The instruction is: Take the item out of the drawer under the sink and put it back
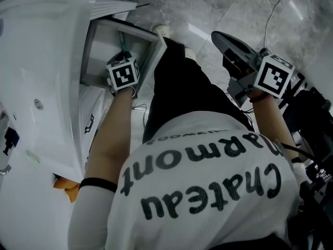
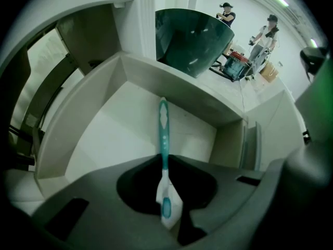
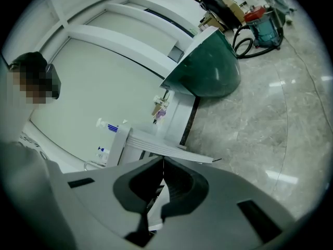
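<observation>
The open white drawer [image 1: 102,46] sits under the white sink unit, seen at upper left in the head view. My left gripper [image 1: 124,56] reaches into it. In the left gripper view, my left gripper [image 2: 165,159] is shut on a teal-and-white toothbrush [image 2: 163,132]; the brush's thick end is pinched between the jaws and its handle points away over the bare drawer floor [image 2: 114,129]. My right gripper [image 1: 225,41] hangs over the marble floor to the right, away from the drawer. Seen in its own view, my right gripper [image 3: 163,161] is shut, with nothing between the jaws.
The white sink unit [image 1: 41,66] fills the left side. Grey marble floor [image 1: 218,7] lies ahead. A dark green basin [image 2: 192,38] stands beyond the drawer, with two people [image 2: 264,27] and equipment far behind. Small bottles [image 3: 106,126] sit on a ledge. The person's torso covers the lower head view.
</observation>
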